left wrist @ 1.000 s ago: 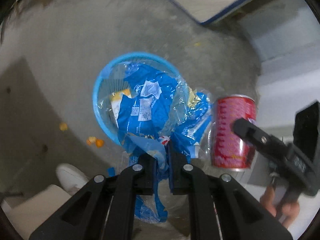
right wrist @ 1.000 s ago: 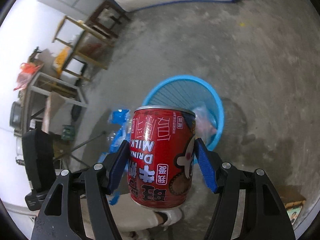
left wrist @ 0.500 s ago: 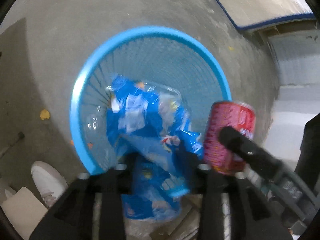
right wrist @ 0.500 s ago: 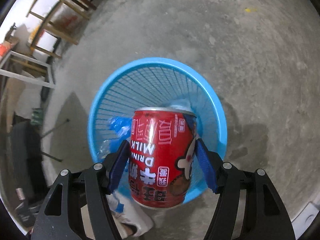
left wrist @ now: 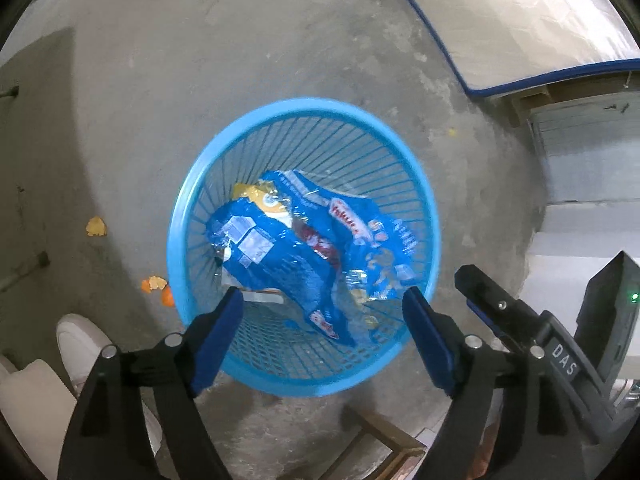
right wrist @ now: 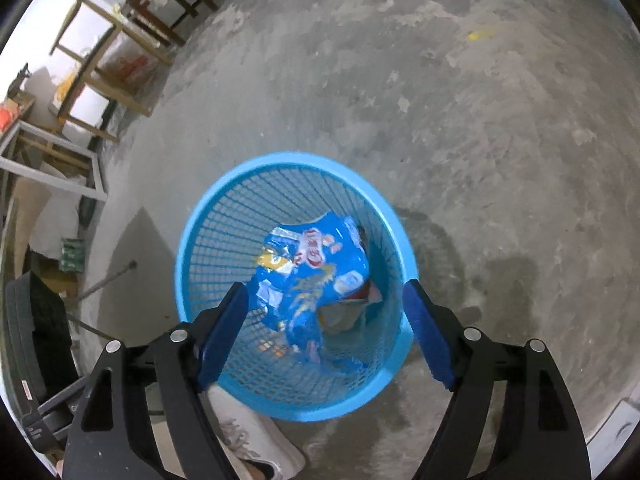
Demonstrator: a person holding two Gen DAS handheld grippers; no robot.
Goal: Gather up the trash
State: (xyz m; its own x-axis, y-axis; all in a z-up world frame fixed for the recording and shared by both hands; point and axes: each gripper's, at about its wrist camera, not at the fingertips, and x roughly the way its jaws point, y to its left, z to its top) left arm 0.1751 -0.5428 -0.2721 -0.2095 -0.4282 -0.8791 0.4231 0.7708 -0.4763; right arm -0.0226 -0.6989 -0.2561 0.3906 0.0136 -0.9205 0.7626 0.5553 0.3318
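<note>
Now both claws are sitting released over the basket (left wrist: 192,216), and that is the change: a second ago the left claw (left wrist: 322,312) was clenched on the blue snack wrapper (left wrist: 288,248) and the right claw (right wrist: 326,308) was grasping a red milk can, and half a second ago both were hanging just above the rim. Both loads are gone from the claws now, jaws spread wide with nothing between the pads. The wrapper is lying crumpled inside the basket, just ahead of and below the left claw, leaning toward the far-right wall in the right wrist view (right wrist: 312,272). The can is mostly hidden; a bit of red is peeking out under the wrapper (right wrist: 362,294) just ahead of the right claw's right finger, probably the can, can't confirm. So this drop-off is looking done and both claws are free for the next pickup. Orange peel scraps (left wrist: 96,226) are lying on the concrete floor (left wrist: 200,60) well to the left of the left claw, outside the basket, likely remaining trash. Wrapper is looking thin, crinkly, glossy plastic, blue with white label patches and a yellow area, partly transparent. Basket is a light blue plastic mesh, standing upright on the floor beside a white shoe (left wrist: 80,340).
</note>
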